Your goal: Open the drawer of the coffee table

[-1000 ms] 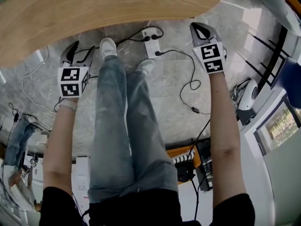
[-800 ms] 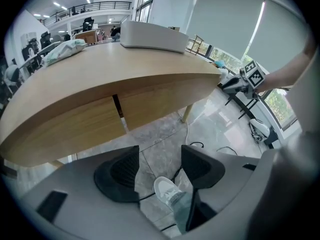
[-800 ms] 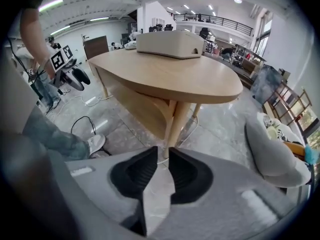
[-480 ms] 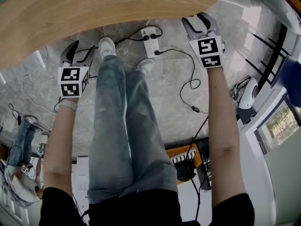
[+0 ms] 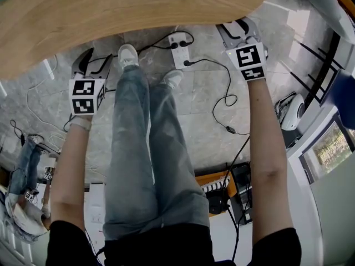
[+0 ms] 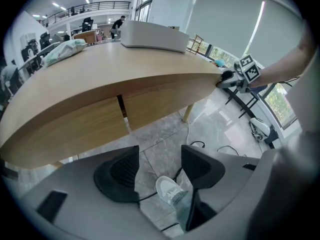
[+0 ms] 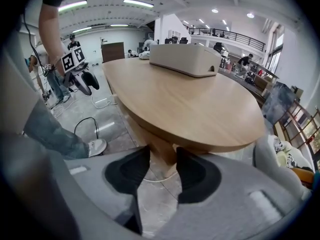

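Note:
The coffee table has a pale wooden oval top. Under its rim, the left gripper view shows two flush drawer fronts with a dark gap between them. My left gripper hangs over the floor in front of the table, its jaws open around nothing. My right gripper is close to the table's right end, just below the rim. Its jaws have just been opening from shut and then eased in a little. They stand open with nothing between them, and a table leg shows beyond.
The person's legs and shoes stand between the grippers. A white power strip and cables lie on the stone floor. On the table are a white box and a pale bag. A white device sits at the right.
The right gripper's jaws went from shut to open, and it shifted a little toward the table's rim. The left gripper stayed where it was.

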Demonstrator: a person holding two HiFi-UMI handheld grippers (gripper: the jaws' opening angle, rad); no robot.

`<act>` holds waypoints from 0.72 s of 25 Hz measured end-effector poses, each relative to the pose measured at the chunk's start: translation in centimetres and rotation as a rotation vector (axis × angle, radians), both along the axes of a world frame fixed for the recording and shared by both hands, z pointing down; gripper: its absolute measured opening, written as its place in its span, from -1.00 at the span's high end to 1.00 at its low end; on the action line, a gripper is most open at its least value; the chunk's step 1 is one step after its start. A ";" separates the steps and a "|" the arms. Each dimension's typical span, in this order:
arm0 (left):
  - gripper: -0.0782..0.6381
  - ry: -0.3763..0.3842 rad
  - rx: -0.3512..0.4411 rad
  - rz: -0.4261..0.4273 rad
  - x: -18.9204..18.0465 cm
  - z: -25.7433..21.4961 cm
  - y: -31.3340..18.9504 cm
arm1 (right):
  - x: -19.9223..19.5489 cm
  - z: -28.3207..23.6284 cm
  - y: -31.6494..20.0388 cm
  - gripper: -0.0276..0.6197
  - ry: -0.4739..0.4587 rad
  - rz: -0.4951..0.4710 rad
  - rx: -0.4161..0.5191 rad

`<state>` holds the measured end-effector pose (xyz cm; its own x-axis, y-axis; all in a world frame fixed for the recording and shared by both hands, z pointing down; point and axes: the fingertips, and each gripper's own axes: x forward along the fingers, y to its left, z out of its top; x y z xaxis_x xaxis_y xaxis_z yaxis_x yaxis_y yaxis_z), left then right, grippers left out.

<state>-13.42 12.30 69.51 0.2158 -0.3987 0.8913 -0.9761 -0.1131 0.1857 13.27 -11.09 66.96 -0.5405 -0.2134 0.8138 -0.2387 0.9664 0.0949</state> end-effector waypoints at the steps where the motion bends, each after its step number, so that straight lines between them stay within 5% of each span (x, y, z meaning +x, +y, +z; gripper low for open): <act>1: 0.05 -0.001 -0.002 0.000 0.0 0.0 0.1 | 0.0 0.0 0.0 0.42 -0.005 -0.009 -0.002; 18: 0.04 -0.007 -0.014 -0.007 0.7 0.3 0.8 | 0.4 0.0 0.2 0.50 -0.012 -0.084 -0.008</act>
